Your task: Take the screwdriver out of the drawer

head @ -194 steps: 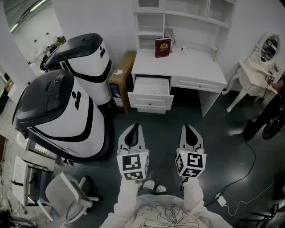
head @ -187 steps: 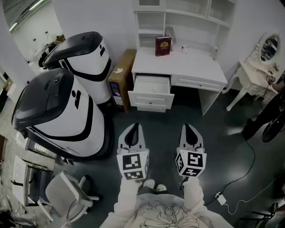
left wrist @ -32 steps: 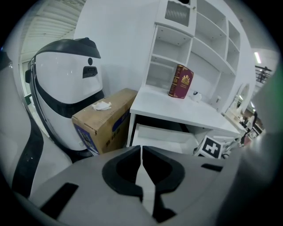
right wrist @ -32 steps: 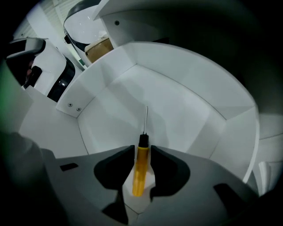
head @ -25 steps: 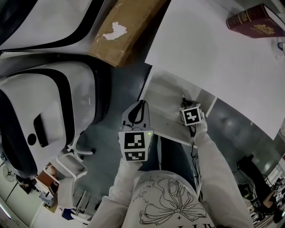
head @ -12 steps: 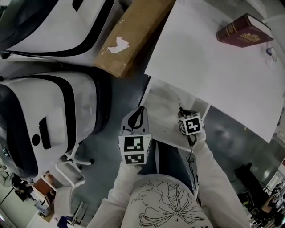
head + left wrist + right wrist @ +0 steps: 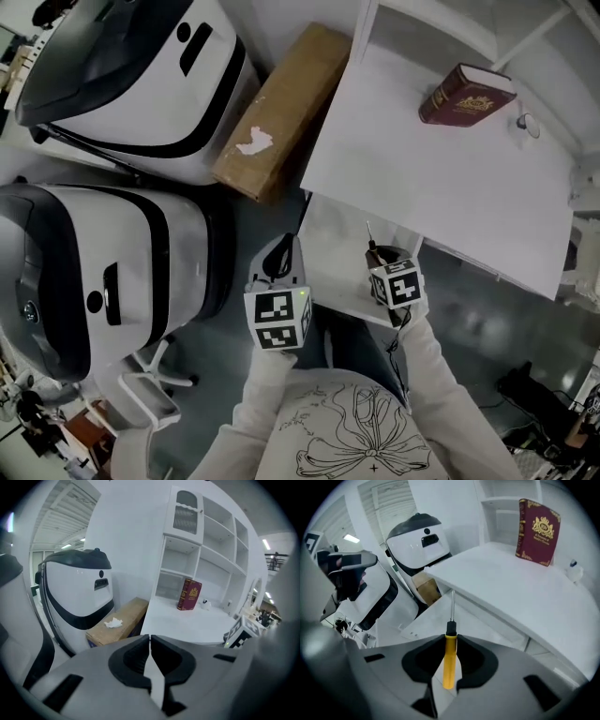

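Over the open drawer (image 7: pixel 330 228), your right gripper (image 7: pixel 375 255) has come up from where it sat low inside a second ago. Its jaws are clenched on the yellow handle of the screwdriver (image 7: pixel 449 654), and the shaft points out past the tips toward the edge of the desk (image 7: pixel 441 178). Your left gripper (image 7: pixel 283 251) has risen beside it, jaws pressed together on nothing. The screwdriver now hangs above the drawer rather than lying in it, so the job looks all but done, with only carrying it clear left. The count: one screwdriver, one open drawer, one red book (image 7: pixel 466 92) standing on the desk, one cardboard box (image 7: pixel 281 108), two white machines (image 7: pixel 122 84) and two grippers.
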Motion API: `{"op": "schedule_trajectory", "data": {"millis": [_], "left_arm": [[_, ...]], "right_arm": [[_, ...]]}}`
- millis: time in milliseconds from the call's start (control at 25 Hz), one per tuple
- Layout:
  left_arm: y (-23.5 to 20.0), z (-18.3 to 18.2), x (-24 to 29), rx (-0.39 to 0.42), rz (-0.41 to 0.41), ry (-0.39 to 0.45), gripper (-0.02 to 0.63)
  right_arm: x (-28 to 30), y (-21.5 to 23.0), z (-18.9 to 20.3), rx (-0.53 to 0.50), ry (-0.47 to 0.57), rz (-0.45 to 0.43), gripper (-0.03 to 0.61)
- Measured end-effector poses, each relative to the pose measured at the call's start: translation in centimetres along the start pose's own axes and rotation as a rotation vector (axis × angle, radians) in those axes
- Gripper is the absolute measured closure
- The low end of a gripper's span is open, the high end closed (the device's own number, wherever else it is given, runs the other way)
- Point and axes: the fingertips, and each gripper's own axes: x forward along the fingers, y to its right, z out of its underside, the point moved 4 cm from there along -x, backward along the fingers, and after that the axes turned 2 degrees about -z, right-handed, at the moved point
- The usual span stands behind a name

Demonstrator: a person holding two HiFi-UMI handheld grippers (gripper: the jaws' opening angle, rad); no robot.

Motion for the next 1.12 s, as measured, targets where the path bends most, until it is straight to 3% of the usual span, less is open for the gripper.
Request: {"op": "schedule_trajectory", "data": {"millis": [560, 1120], "left_arm": [[2.7, -10.1, -6.1, 0.042, 0.026, 0.239, 0.601], [6.2, -18.5, -10.4, 0.13, 0.053, 0.458, 0.601]], "right_arm": [[-15.9, -1.6, -8.9, 0.064, 0.453, 0.133, 0.505], [-29.5, -2.1, -14.7, 0.025, 0.886, 0.285, 0.505]]}}
